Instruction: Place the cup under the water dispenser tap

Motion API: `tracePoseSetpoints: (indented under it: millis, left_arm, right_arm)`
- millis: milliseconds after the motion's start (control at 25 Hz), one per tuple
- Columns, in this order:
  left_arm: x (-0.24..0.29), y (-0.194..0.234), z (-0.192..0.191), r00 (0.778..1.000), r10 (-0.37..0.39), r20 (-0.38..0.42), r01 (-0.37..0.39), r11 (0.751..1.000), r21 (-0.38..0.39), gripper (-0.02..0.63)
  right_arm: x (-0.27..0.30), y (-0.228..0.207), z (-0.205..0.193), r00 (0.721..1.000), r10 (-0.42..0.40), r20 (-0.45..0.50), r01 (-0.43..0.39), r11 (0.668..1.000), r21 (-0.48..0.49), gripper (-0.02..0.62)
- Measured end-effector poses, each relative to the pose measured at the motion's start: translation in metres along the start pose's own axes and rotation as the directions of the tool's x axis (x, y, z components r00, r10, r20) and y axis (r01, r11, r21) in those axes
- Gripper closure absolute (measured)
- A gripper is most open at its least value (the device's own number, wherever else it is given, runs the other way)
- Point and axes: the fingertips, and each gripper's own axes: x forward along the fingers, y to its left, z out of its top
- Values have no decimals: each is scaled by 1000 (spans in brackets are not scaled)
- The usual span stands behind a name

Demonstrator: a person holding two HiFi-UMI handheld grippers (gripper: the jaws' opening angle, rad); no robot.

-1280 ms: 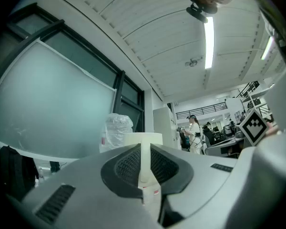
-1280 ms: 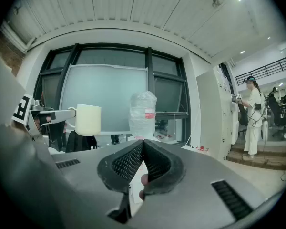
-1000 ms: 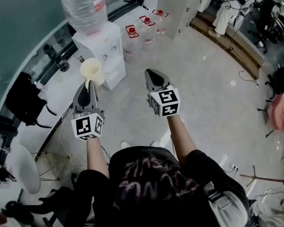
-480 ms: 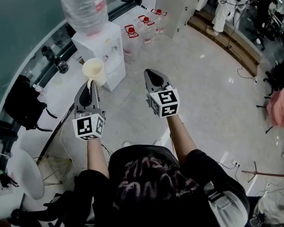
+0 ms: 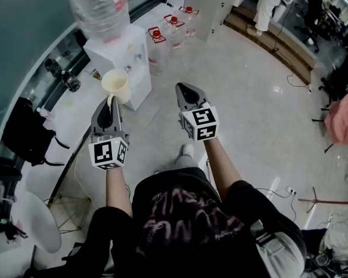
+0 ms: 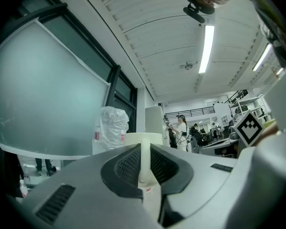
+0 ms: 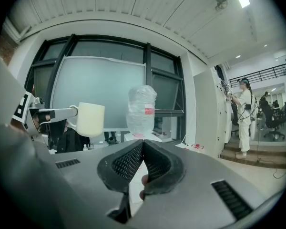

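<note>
Transport is the step in hand, left gripper [image 5: 109, 104] clamped on the handle of cup [image 5: 115, 84], which hangs upright in air near dispenser [image 5: 119, 55], right gripper [image 5: 186, 92] closed and empty; next move likely calls for lowering cup squarely below the tap

The cream ceramic cup [image 5: 115, 84] sits at the tip of the left tool [image 5: 110, 102], its handle between the jaws, near the front of the white box-shaped water dispenser [image 5: 127, 59]. A clear plastic bottle [image 5: 98, 7] stands upturned on the dispenser. Three red-capped clear jugs [image 5: 173, 29] line the floor [image 5: 249, 97] to its right. The right tool [image 5: 185, 90] is right of the cup, apart from it.
</note>
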Motion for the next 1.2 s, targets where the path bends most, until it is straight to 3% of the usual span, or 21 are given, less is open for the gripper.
tracePoseSetpoints:
  millis: [520,1200]
  left_arm:
    - [66,18,-36,999,13,-42,-13,1000,-1,562]
    - [264,5,-95,985,109,-136,-111,994,-5,561]
  right_arm:
    - [78,-30,-11,999,46,-20,-46,999,18,581]
    - [243,-182,-29,982,156,-105,-151,987,50,581]
